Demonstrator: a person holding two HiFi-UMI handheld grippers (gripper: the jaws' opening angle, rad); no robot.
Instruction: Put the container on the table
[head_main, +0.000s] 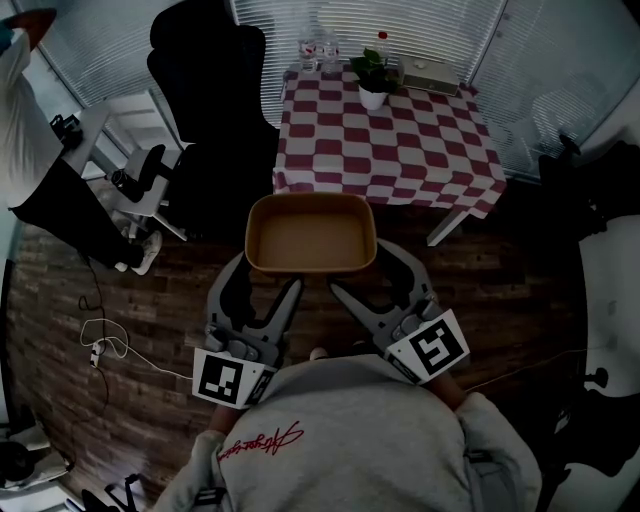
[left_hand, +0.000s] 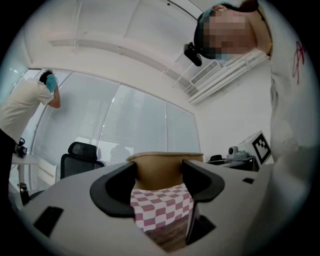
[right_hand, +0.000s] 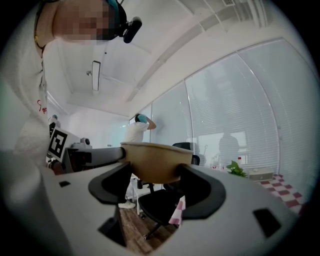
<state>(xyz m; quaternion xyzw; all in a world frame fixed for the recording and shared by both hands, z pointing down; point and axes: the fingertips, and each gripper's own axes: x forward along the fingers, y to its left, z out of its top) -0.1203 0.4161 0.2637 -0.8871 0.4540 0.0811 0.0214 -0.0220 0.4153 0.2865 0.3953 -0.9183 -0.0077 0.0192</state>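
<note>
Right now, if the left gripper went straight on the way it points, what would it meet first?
The left gripper is clamped on the tan container; beyond that, probably the checkered table at its near edge, though relative height is unclear.

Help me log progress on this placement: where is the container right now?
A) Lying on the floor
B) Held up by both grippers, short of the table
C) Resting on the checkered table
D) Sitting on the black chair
B: the left gripper and right gripper each clamp the near side of the container, which hangs short of the table.
</note>
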